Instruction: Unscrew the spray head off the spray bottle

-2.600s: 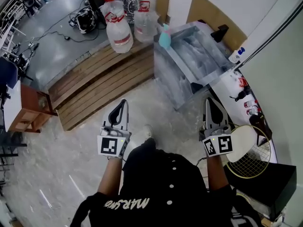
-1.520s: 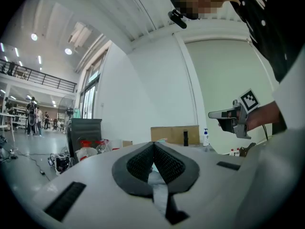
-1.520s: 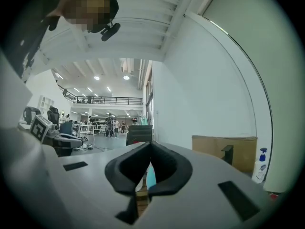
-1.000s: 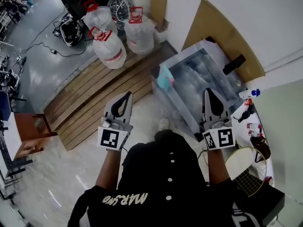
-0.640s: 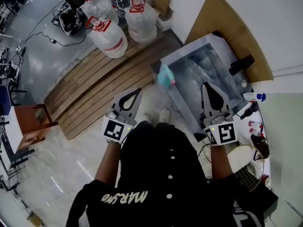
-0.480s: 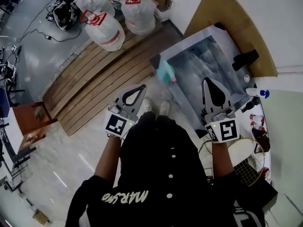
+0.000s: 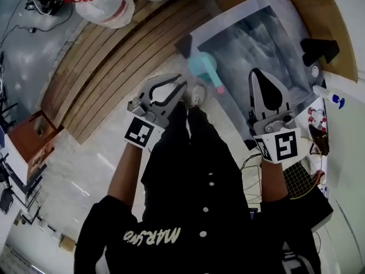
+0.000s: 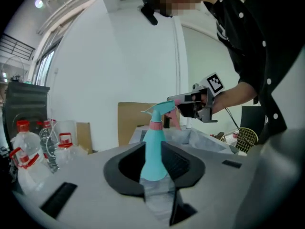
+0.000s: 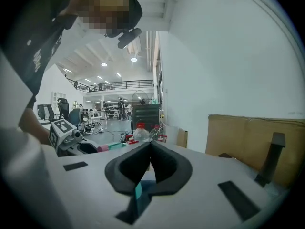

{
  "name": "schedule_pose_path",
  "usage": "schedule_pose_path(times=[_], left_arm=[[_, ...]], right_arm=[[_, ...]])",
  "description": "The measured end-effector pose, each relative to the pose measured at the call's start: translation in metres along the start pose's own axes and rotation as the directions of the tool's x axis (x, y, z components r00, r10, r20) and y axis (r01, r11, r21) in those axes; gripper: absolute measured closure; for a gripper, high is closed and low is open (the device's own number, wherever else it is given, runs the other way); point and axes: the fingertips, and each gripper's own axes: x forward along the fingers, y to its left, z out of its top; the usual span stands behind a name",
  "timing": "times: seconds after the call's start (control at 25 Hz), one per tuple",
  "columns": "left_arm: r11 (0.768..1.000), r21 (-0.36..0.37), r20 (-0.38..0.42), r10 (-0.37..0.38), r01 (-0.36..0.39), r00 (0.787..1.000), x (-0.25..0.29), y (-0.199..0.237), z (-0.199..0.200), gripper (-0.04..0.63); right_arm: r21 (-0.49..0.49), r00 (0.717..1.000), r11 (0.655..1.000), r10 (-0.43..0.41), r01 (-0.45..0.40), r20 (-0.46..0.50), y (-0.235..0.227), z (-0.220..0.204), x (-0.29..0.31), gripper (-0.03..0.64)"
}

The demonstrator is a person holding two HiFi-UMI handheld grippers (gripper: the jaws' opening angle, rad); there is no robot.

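Observation:
A teal spray bottle (image 7: 204, 67) with a pink collar and trigger stands upright at the near-left corner of the silver-covered table (image 7: 256, 33). My left gripper (image 7: 178, 86) is just left of the bottle and points at it. Its jaws are opening, with a narrow gap and nothing gripped. In the left gripper view the bottle (image 8: 153, 151) shows through the gap between the left gripper's (image 8: 153, 146) tips, its spray head (image 8: 160, 109) above them. My right gripper (image 7: 258, 76) hovers over the table to the bottle's right, shut and empty; its tips (image 9: 150, 145) meet.
Large water jugs (image 7: 105, 4) sit on a wooden pallet (image 7: 108, 61) to the left. Cardboard (image 7: 325, 10) leans behind the table. A white spray bottle with a blue top (image 7: 329, 95), small items and a racket (image 7: 302, 178) lie at the right.
The person has stepped up to the table, so the bottle is now close. My left gripper swung right toward the bottle and its jaws have parted. The right gripper stays shut.

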Motion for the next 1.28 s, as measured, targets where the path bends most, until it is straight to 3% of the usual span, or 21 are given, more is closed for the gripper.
schedule_pose_path(times=[0.08, 0.12, 0.2, 0.32, 0.76, 1.28], left_arm=[[0.999, 0.005, -0.005, -0.041, 0.041, 0.999, 0.009, -0.002, -0.009, 0.35], [0.999, 0.01, -0.012, -0.053, 0.053, 0.999, 0.015, -0.002, -0.013, 0.299], [0.997, 0.02, -0.015, -0.08, 0.08, 0.997, 0.028, -0.005, -0.021, 0.241], [0.99, 0.027, -0.011, -0.14, 0.14, 0.99, 0.049, -0.011, -0.029, 0.206], [0.967, 0.066, -0.071, -0.241, 0.245, 0.968, 0.099, -0.019, -0.041, 0.183], [0.97, 0.079, -0.08, -0.225, 0.231, 0.971, 0.104, -0.016, -0.046, 0.186]], right_arm=[[0.009, 1.0, 1.0, 0.0, 0.0, -0.005, -0.002, -0.008, 0.009, 0.604], [0.013, 1.0, 1.0, 0.0, 0.0, -0.007, -0.003, -0.011, 0.012, 0.604], [0.023, 1.0, 1.0, 0.0, 0.001, -0.011, -0.005, -0.016, 0.018, 0.604], [0.05, 1.0, 0.999, -0.001, 0.001, -0.006, -0.007, -0.021, 0.023, 0.604], [0.095, 1.0, 0.995, 0.015, -0.015, 0.001, -0.006, -0.03, 0.035, 0.604], [0.083, 0.999, 0.995, 0.045, -0.047, 0.02, 0.001, 0.0, 0.03, 0.604]])
